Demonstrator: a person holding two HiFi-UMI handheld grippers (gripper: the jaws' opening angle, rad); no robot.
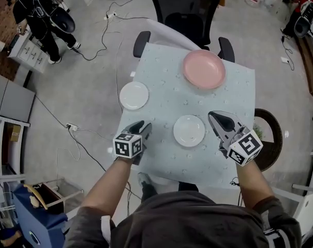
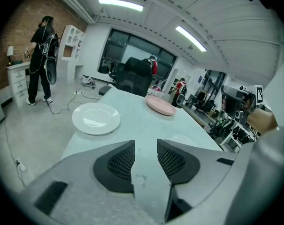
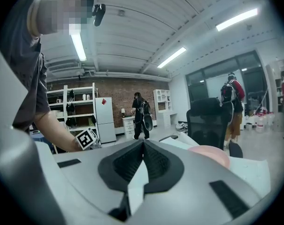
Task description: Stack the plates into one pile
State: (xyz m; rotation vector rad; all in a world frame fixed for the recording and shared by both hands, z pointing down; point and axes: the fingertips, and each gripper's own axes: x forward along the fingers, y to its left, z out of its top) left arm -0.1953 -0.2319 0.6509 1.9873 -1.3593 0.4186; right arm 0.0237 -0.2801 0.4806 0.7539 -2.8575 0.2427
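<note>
Three plates lie apart on the pale blue table (image 1: 234,154): a large pink plate (image 1: 204,68) at the far side, a white plate (image 1: 134,95) near the left edge, and a smaller white plate (image 1: 189,130) in the near middle. My left gripper (image 1: 142,128) hovers left of the near white plate, jaws apart with nothing between them. The left gripper view shows the white plate (image 2: 95,118) and the pink plate (image 2: 159,106) beyond the open left gripper (image 2: 145,146). My right gripper (image 1: 214,117) hangs right of the near plate. In its own view the right gripper (image 3: 143,144) is shut and empty, the pink plate (image 3: 211,154) behind it.
A black office chair (image 1: 184,9) stands at the table's far edge. A dark round stool (image 1: 267,133) sits by the right edge. Cables (image 1: 109,35) trail over the floor on the left, where a person (image 1: 37,19) stands by a white cabinet.
</note>
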